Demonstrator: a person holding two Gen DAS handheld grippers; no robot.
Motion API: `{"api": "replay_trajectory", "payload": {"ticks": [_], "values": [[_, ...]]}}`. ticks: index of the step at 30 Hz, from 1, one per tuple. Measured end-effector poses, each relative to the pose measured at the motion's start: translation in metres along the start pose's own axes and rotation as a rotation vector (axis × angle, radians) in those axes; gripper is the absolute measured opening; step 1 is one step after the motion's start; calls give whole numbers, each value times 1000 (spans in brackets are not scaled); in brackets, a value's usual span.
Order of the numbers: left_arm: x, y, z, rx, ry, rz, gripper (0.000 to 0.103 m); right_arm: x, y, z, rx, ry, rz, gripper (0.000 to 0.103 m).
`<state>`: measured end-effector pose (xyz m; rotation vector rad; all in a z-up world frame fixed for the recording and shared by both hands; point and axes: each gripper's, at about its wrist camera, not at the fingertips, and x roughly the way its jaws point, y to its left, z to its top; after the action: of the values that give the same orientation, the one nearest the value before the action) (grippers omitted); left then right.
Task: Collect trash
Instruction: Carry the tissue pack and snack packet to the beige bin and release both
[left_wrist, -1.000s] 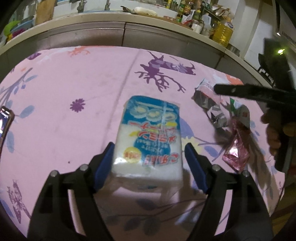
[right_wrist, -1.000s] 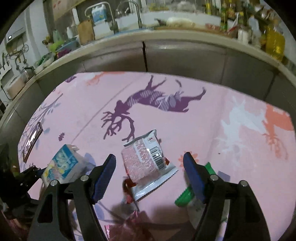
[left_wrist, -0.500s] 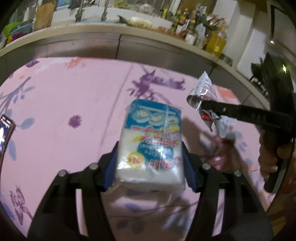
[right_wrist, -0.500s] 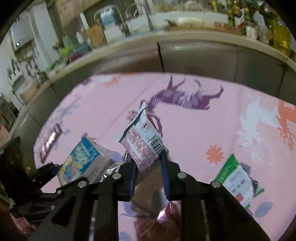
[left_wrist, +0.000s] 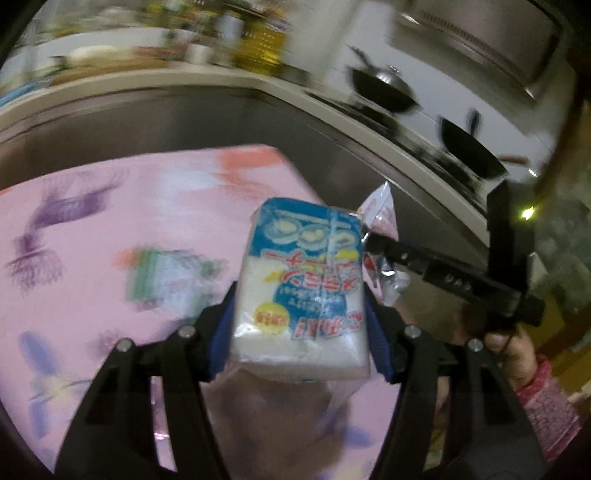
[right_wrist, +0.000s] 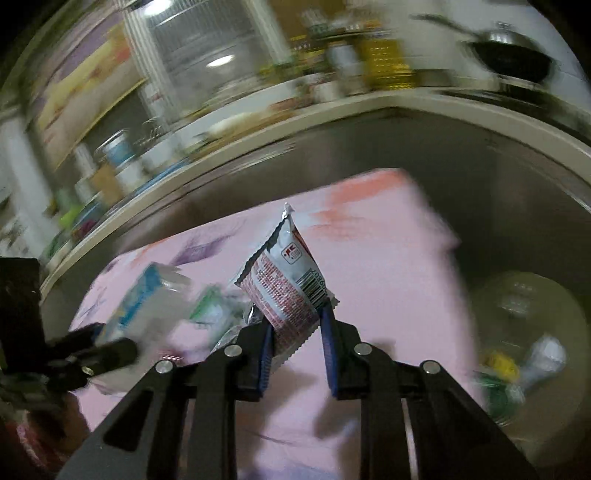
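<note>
My left gripper (left_wrist: 301, 317) is shut on a blue-and-white sponge pack (left_wrist: 303, 288), held up off the pink tablecloth (left_wrist: 122, 221). Just to its right the right gripper (left_wrist: 373, 240) shows from the side, gripping a red-and-silver snack wrapper (left_wrist: 384, 221). In the right wrist view my right gripper (right_wrist: 295, 332) is shut on that snack wrapper (right_wrist: 291, 288), which sticks up between the blue pads. The left gripper (right_wrist: 96, 343) with the sponge pack (right_wrist: 144, 306) appears blurred at the left. A green-and-white wrapper (left_wrist: 166, 273) lies on the tablecloth.
A trash bin (right_wrist: 524, 343) lined with clear plastic stands beside the table's right edge, with wrappers inside. A steel kitchen counter (left_wrist: 221, 107) runs behind the table, with black pans (left_wrist: 384, 92) on a stove. A hand in a pink sleeve (left_wrist: 543, 398) holds the right gripper.
Both grippers closed on their items, lifted them off the tablecloth and swung right toward the table's edge. The bin has come into the right wrist view.
</note>
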<state>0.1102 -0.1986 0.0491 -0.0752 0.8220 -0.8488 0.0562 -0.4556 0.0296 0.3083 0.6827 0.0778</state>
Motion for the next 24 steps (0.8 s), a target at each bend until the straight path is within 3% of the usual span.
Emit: {"api": "replay_trajectory", "payload": {"ticks": [5,9,10,11,13,14,17,20,22,24], "values": [[92,-65,25,35,132,-148,60,-20,-103,-20,132,40,-155,22],[154,-103,33,43,216,-195,61,-5,-152,-39,220,126,-230,26],[170,-113,34,50,230,-193,62,-4,-160,-43,232,131,-234,31],[180,-120,35,56,241,-195,62,-2,-168,-47,240,133,-238,44],[205,-132,32,73,296,-186,64,0,-174,-49,231,130,-238,60],[217,-135,29,74,330,-169,65,-1,-176,-50,230,125,-241,63],[235,-135,23,47,376,-134,66,-8,-182,-53,239,105,-223,65],[234,-126,23,1,373,-132,69,-21,-183,-56,253,59,-206,65],[231,-120,25,-18,360,-131,78,-30,-185,-57,269,23,-195,65],[231,-118,26,-31,358,-123,80,-33,-186,-54,282,6,-197,65]]}}
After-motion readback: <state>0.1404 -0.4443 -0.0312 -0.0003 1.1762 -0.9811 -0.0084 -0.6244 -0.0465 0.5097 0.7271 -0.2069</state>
